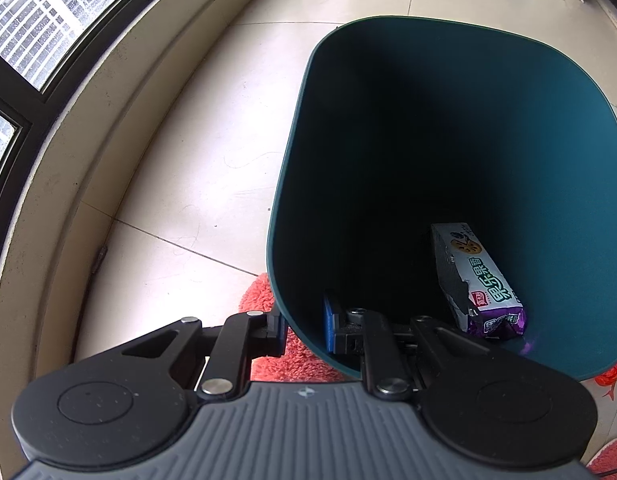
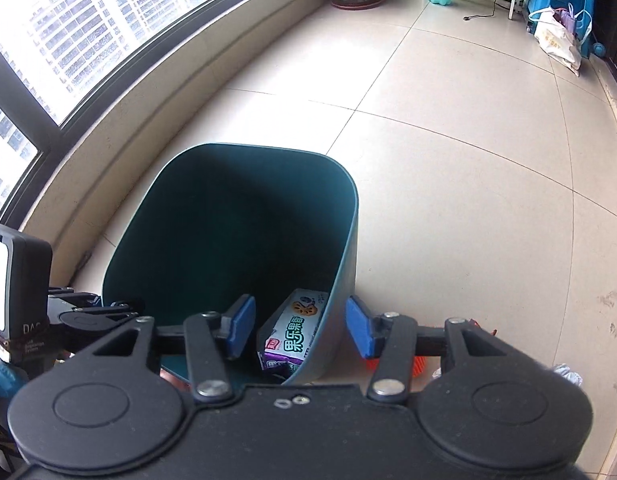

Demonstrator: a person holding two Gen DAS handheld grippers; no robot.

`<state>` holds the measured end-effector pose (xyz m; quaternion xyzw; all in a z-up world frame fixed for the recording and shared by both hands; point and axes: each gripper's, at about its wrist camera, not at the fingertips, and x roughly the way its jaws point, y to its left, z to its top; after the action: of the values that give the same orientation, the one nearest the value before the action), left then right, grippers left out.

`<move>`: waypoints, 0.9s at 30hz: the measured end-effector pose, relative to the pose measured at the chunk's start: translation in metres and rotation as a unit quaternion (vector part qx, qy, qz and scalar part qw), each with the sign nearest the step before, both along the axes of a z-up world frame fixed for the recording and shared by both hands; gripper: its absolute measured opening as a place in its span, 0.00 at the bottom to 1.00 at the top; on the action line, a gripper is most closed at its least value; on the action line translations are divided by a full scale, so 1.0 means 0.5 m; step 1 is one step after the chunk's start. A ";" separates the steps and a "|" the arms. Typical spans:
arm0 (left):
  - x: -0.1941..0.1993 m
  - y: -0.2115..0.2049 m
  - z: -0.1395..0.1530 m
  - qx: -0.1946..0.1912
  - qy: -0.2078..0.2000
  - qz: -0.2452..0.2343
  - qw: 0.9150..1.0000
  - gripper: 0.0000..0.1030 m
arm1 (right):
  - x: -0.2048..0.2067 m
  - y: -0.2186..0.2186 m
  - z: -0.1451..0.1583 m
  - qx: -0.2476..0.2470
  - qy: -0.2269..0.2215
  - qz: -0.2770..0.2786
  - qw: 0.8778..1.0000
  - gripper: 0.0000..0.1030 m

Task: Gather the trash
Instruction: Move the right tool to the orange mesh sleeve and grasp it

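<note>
The left hand-held gripper (image 1: pixel 304 328) is pinching the near rim of the dark green bin (image 1: pixel 548 160), holding it tilted above the floor (image 1: pixel 212 148), while the right hand-held gripper (image 2: pixel 300 326) is hanging over the bin's mouth with its jaws spread and nothing between them. A snack wrapper (image 1: pixel 482 280) is already lying inside the bin, so one piece appears collected. A small white crumpled scrap (image 2: pixel 566 372) on the floor at the right edge is possibly still waiting, though it is too small to tell.

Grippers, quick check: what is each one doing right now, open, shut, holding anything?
Left gripper: shut on the teal bin's near rim.
Right gripper: open, holding nothing; the snack packet lies in the bin below its fingers.
</note>
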<state>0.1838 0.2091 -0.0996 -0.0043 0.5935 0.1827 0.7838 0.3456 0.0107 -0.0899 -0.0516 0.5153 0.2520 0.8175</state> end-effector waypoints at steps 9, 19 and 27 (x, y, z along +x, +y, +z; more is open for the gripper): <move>0.002 -0.005 0.000 0.001 0.001 0.000 1.000 0.16 | 0.041 -0.090 -0.073 -0.007 0.005 -0.049 0.999 0.61; 0.002 0.002 0.000 -0.003 0.001 0.001 1.000 0.16 | 0.133 -0.115 -0.279 -0.013 0.065 -0.063 0.996 0.78; 0.000 0.012 0.002 -0.011 -0.001 0.000 1.000 0.16 | 0.195 -0.038 -0.435 -0.040 0.096 0.013 0.995 0.89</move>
<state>0.1837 0.2149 -0.0983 -0.0132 0.5949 0.1756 0.7843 0.4433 -0.0082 -0.3073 -0.0667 0.6000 0.2457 0.7584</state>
